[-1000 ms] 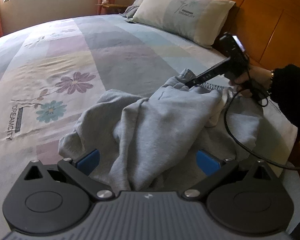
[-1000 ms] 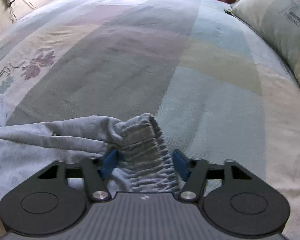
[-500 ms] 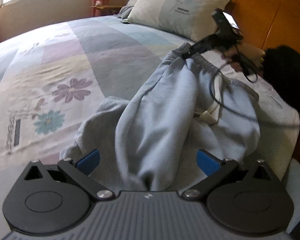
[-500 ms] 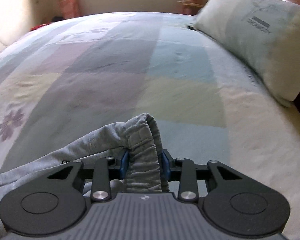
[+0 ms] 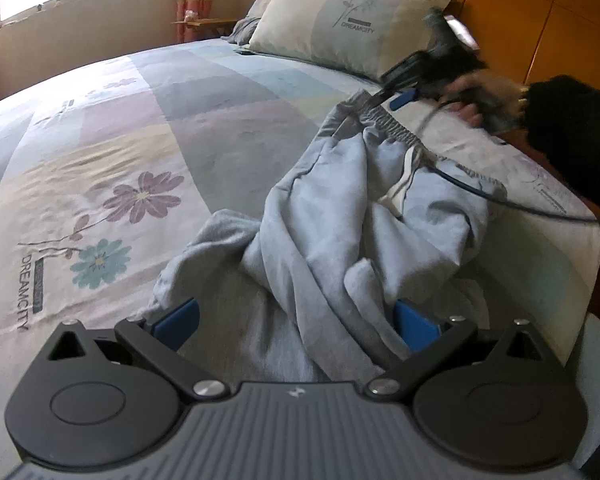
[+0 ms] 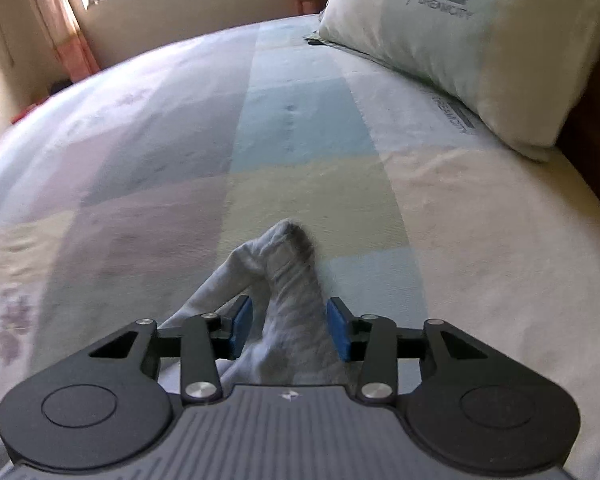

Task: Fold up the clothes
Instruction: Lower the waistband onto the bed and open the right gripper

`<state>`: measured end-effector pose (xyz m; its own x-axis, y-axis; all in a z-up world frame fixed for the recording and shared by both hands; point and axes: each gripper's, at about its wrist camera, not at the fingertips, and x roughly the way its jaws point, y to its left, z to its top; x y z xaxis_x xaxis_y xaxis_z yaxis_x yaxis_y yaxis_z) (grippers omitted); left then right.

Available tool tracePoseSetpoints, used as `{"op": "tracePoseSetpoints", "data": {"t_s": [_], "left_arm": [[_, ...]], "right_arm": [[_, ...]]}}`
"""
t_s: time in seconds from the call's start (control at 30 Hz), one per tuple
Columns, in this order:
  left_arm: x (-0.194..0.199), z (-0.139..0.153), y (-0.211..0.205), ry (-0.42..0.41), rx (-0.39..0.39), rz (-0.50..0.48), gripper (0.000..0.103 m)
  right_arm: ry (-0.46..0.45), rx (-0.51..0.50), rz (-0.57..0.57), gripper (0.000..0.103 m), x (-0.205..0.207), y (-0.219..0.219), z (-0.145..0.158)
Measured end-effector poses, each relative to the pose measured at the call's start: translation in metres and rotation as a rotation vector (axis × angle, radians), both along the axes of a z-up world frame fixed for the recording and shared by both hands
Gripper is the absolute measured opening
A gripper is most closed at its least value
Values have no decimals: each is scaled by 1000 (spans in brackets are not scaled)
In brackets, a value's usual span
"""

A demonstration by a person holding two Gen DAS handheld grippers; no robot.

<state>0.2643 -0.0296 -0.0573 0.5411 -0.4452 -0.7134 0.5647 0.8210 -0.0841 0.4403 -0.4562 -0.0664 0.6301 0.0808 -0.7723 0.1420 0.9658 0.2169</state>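
1. Plainly, the grey sweatpants (image 5: 340, 220) lie in a rumpled heap on the patterned bedspread (image 5: 120, 140), near the bed's right edge and well short of the pillow (image 5: 340, 28) at the wooden headboard (image 5: 540, 20).

2. The right gripper (image 6: 288, 330) has its blue pads closed onto the gathered elastic waistband (image 6: 292, 280), which bunches up between them and pokes out past the tips. In the left wrist view that same gripper shows blurred, held by a hand (image 5: 472, 100) in a dark sleeve, with the waistband raised off the bed and the cloth hanging down from it in a slope.

3. The left gripper (image 5: 296, 320) stands with its fingers wide apart. Cloth lies between and beside the pads, and the right pad is partly tucked behind a fold, but nothing is pinched there.

4. A white drawstring (image 5: 400, 184) dangles from the waistband opening, and a dark cable (image 5: 500, 196) from the right tool trails across the fabric.

5. As a judgement of progress: no neat fold shows anywhere. The legs are twisted and piled over one another, with no flat panel or squared edge, so the garment is not in a folded state.

6. What appears left: spreading the sweatpants flat, lining up the legs, then folding. Only one end is held, so the far end of the legs probably needs a grip too.
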Motion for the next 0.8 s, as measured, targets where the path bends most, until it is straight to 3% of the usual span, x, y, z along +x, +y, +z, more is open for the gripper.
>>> {"op": "tracePoseSetpoints", "data": {"t_s": [0.17,0.4,0.47,0.6,0.7,0.8], "left_arm": [[-18,5,3,6,-9,17,102],[-46,7,4,18,-4,33,102],[-53,6,3,24,-11,36,102],[-60,3,-1,41,-33,46,102],[-65,0,-4,53,-50,53,102],[-70,-2,-7,66,-67,61,102]], "right_arm": [[-62,44,104,48,-79,12,35],[-99,148,107,52,-197,17,30],[-104,191,52,53,-221,9,15],[-99,409,-150,54,-251,-23,-37],[-114,483,-266,73,-262,-32,-69],[-157,553,-334,73,-264,-33,-91]]}}
